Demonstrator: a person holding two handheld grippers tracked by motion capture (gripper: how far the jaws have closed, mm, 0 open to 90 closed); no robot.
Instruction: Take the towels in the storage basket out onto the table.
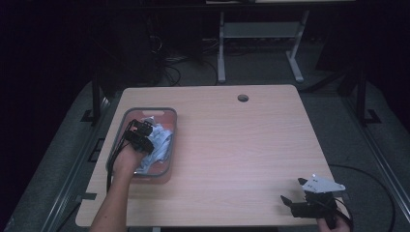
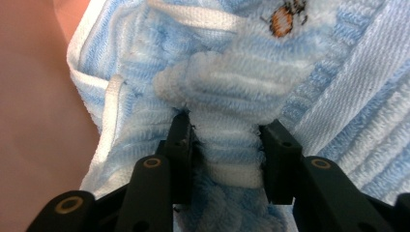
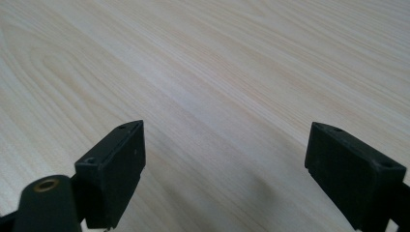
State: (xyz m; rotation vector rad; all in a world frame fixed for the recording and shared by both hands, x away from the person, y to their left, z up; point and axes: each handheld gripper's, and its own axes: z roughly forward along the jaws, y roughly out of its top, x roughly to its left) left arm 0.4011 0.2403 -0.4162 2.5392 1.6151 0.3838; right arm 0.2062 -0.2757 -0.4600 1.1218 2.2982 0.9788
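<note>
Looking down from the high view, I see my left claw (image 1: pixel 139 134) sunk into the grey bin (image 1: pixel 126 116) near the left edge of the surface (image 1: pixel 241 145), pinching a bunched fold of the blue towel (image 1: pixel 162 140) that lies in that bin. No earlier frame sits beside this one, so I report only the grip: in the left gripper view both pads (image 2: pixel 181 140) press into a thick ridge of the towel (image 2: pixel 232 82), which bulges out above them. My right claw (image 1: pixel 296 198) hovers low at the near right corner of the surface, its jaws standing wide with bare wood (image 3: pixel 217 72) between them. Most of the surface lies free between the bin and that corner, with a round cable hole (image 1: pixel 243 98) near the far edge. The towel is soft ribbed terry, pale blue with white bands and a small stitched orange insect (image 2: pixel 283 17); the bin has rounded corners and a reddish inner floor (image 2: pixel 34 121). My hand (image 1: pixel 126 162) covers part of the bin's near end, and how the towel lies underneath is hard to make out.
</note>
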